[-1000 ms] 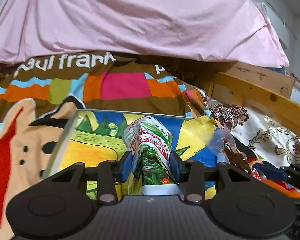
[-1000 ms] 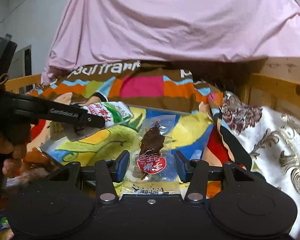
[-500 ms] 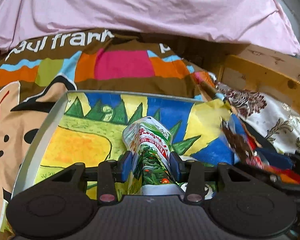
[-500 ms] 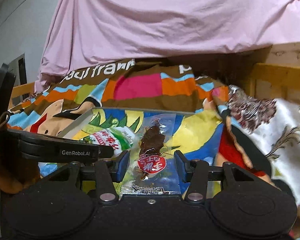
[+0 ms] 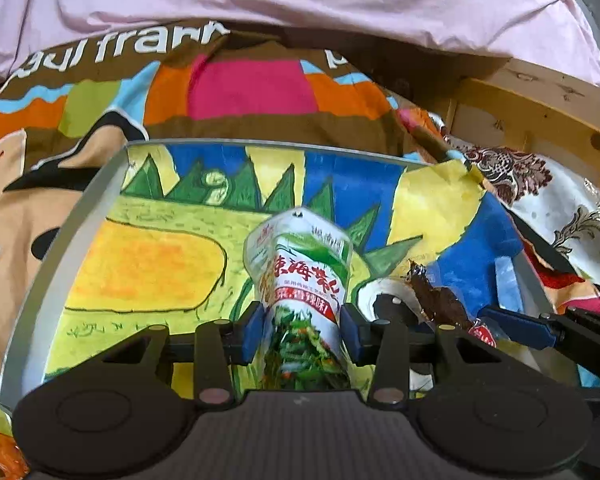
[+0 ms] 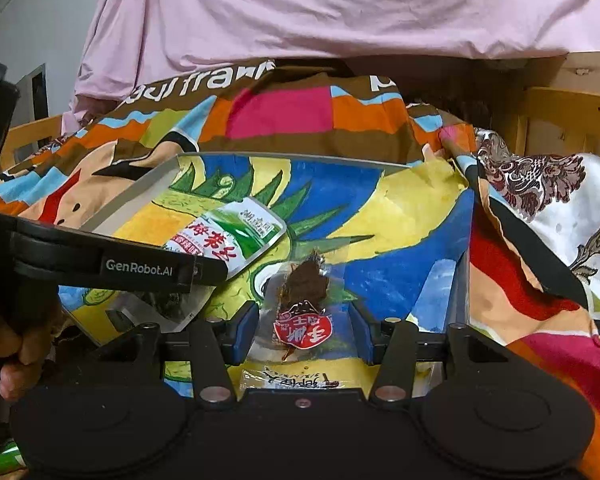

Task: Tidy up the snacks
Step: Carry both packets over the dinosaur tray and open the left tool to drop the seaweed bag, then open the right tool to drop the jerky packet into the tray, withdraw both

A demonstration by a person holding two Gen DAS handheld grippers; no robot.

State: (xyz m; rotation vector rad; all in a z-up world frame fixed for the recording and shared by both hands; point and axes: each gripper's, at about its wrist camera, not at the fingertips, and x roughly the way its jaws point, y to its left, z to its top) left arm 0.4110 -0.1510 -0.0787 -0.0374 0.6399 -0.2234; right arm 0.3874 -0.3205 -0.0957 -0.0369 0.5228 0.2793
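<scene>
— Left wrist view: the left gripper (image 5: pixel 303 330) pinches the green seaweed packet (image 5: pixel 302 276); it has sunk closer over the painted tray (image 5: pixel 64 236).
— And the right gripper (image 6: pixel 305 336) pinches the clear jerky packet (image 6: pixel 300 320) above that tray too; setting down looks next.

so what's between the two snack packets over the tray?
Nothing: in the right wrist view, only the tray's painted floor shows between the green packet and the clear packet.
</scene>
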